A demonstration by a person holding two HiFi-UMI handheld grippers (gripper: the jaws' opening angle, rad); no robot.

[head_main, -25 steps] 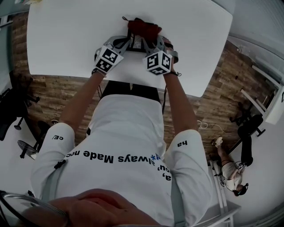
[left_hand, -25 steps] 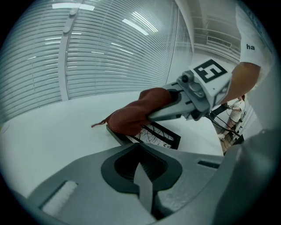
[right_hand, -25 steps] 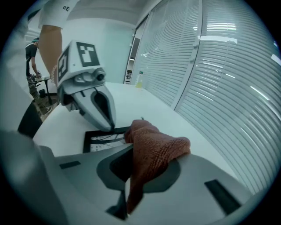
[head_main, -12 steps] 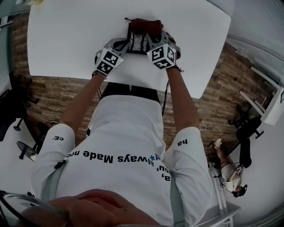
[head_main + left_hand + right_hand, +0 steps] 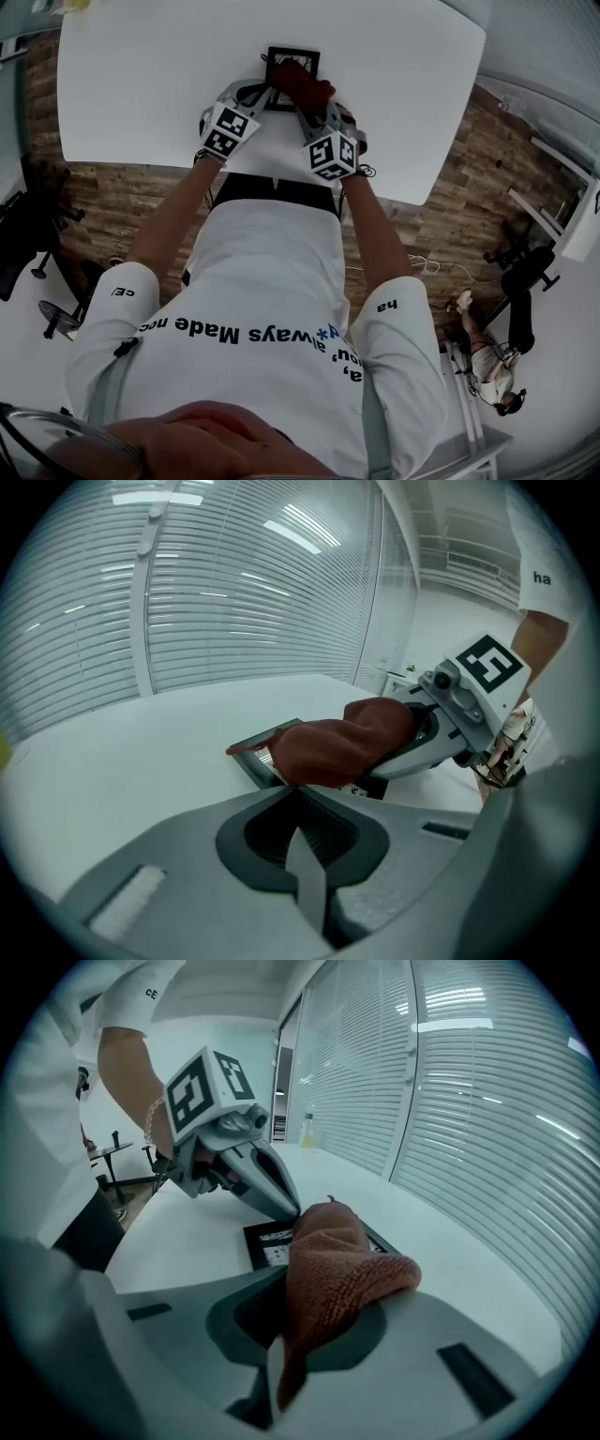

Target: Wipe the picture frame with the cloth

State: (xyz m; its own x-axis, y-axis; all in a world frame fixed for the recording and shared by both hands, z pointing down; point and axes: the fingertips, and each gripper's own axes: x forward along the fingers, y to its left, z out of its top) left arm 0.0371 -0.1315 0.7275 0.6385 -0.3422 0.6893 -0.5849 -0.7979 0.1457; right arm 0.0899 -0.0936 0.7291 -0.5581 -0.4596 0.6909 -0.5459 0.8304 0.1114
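A black picture frame (image 5: 292, 58) lies on the white table (image 5: 141, 84), just ahead of both grippers. My right gripper (image 5: 305, 94) is shut on a rust-red cloth (image 5: 300, 81), which rests bunched on the frame's near half. The cloth (image 5: 333, 1269) drapes over the right jaws and hides their tips. My left gripper (image 5: 265, 97) is shut, and its tips touch the frame's left edge (image 5: 267, 1241). In the left gripper view the cloth (image 5: 337, 747) covers most of the frame (image 5: 258, 758), and the right gripper (image 5: 412, 747) sits behind it.
The table's near edge runs just under my wrists, with the person's body close against it. A small yellow-capped bottle (image 5: 307, 1132) stands far off near the blinds. Black chairs (image 5: 28, 225) stand on the wooden floor to the left.
My right gripper has drawn back toward the person with the cloth, and the far part of the frame now shows. The left gripper has hardly moved.
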